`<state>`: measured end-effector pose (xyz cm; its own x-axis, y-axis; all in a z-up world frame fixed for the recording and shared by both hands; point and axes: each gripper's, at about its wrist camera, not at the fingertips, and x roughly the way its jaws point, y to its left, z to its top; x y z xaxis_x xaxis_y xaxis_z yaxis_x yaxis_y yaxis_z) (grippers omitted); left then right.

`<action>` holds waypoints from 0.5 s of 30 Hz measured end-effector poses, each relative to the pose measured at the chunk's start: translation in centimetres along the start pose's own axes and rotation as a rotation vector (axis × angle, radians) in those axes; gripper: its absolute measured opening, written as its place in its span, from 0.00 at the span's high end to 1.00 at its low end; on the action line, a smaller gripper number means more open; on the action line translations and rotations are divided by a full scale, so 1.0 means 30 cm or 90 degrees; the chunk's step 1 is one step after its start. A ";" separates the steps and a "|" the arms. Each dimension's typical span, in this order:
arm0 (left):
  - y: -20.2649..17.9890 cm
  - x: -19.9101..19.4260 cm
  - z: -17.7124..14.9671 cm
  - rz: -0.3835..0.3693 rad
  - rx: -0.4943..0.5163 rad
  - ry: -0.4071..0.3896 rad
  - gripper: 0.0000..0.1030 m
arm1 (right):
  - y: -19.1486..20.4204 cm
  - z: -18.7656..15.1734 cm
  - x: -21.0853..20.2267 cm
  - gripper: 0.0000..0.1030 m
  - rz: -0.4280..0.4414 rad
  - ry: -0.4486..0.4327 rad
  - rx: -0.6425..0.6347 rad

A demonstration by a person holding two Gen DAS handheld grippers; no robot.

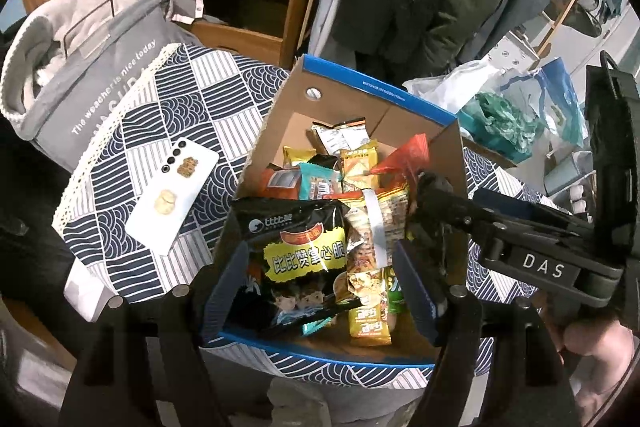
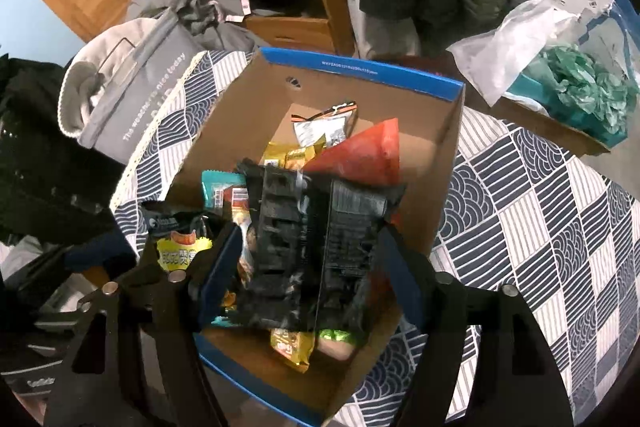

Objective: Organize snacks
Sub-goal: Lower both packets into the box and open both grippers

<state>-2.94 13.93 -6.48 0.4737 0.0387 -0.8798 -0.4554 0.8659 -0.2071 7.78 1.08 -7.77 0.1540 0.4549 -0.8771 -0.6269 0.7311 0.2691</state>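
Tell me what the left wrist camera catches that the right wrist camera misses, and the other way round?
Only the left view shows the white phone lying on the patterned tablecloth, plus the right gripper reaching into the box. Only the right view shows the black printed packet between that gripper's fingers. Both share the cardboard box full of snacks, the black-and-yellow bag, the orange packet and the grey fabric basket.

Dim indoor light, brightest toward two o'clock in both views. Heavy fisheye bending and black vignetting ring the edges. The black snack packet [image 2: 320,247] is motion-blurred.
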 end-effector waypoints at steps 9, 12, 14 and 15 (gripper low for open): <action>-0.028 -0.035 -0.011 0.000 0.015 -0.010 0.25 | -0.013 -0.034 -0.061 0.26 -0.010 -0.015 -0.004; -0.052 -0.065 -0.011 0.002 0.023 -0.024 0.25 | -0.020 -0.046 -0.103 0.26 -0.027 -0.032 -0.011; -0.068 -0.091 -0.012 0.008 0.027 -0.039 0.20 | -0.026 -0.050 -0.134 0.26 -0.037 -0.045 -0.012; -0.075 -0.100 -0.012 0.009 0.029 -0.045 0.18 | -0.029 -0.054 -0.156 0.26 -0.042 -0.054 -0.013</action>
<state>-3.61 11.69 -3.53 0.5203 0.0852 -0.8497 -0.4288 0.8866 -0.1737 6.37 -2.51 -4.55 0.2582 0.4485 -0.8557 -0.6288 0.7505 0.2036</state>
